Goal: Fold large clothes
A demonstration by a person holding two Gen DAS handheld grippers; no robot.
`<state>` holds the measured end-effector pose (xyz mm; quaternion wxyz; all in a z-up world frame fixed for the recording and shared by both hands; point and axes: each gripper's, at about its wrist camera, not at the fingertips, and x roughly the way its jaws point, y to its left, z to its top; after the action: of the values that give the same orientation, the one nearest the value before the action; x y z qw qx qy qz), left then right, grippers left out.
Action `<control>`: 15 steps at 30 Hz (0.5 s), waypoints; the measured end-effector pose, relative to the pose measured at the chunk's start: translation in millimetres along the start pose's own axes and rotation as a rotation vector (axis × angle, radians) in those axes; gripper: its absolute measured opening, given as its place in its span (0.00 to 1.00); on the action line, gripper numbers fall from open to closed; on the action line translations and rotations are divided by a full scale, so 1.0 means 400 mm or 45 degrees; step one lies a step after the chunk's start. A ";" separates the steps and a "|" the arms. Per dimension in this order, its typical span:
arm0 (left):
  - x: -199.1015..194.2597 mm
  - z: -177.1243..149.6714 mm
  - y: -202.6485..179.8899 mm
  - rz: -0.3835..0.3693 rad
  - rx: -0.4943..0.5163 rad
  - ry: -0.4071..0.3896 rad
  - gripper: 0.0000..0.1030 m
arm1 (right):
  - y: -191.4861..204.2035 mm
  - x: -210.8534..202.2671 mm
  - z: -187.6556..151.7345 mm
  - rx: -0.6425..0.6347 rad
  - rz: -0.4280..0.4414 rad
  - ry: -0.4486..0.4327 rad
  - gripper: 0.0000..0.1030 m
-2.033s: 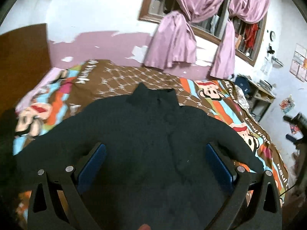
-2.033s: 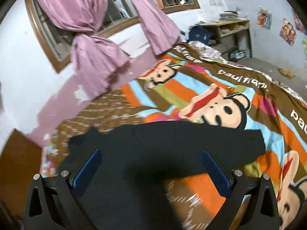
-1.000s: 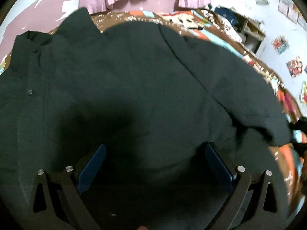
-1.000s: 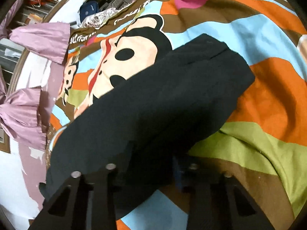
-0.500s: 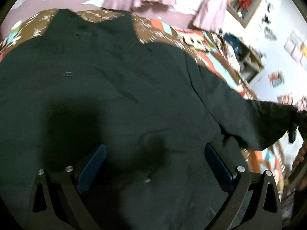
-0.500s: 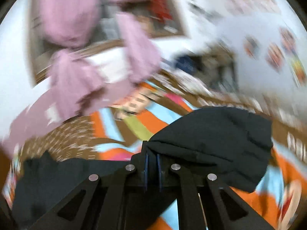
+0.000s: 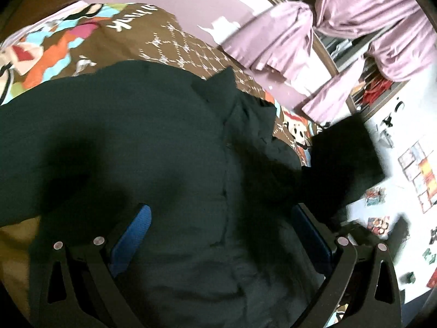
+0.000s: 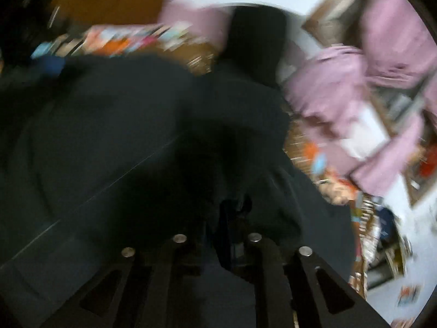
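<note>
Since the earlier frames, both views have swung round, and the sleeve that lay flat out on the right is now lifted up and carried over the body of the coat. On the left, the big black padded coat lies spread on the bright cartoon bedspread, its collar pointing to the far side, toward the pink curtains. The coat's long way runs from near to far, right under the left gripper. That gripper has its two blue pads wide apart, with nothing pinched between them, and it hangs just over the coat's middle. Going right, the black sleeve is up in the air at the right edge of the coat. The right gripper is the one nearest to it. Its fingers are close together with dark cloth between them, and they are just starting to open. The picture there is blurry, so I cannot tell how firm the pinch is. The next move looks like dropping the sleeve across the coat, toward the left. I count one coat, one lifted sleeve, two grippers and one bedspread.
</note>
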<state>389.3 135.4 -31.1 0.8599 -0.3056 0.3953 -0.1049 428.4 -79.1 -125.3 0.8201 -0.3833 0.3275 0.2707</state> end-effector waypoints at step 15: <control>0.189 0.036 0.022 0.014 0.066 0.246 0.97 | -0.092 -0.011 -0.149 0.563 0.272 -0.172 0.73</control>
<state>449.8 116.8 -75.8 0.8260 -0.2694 0.4752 -0.1393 431.4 -148.4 -134.7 0.8708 -0.1389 0.3618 0.3025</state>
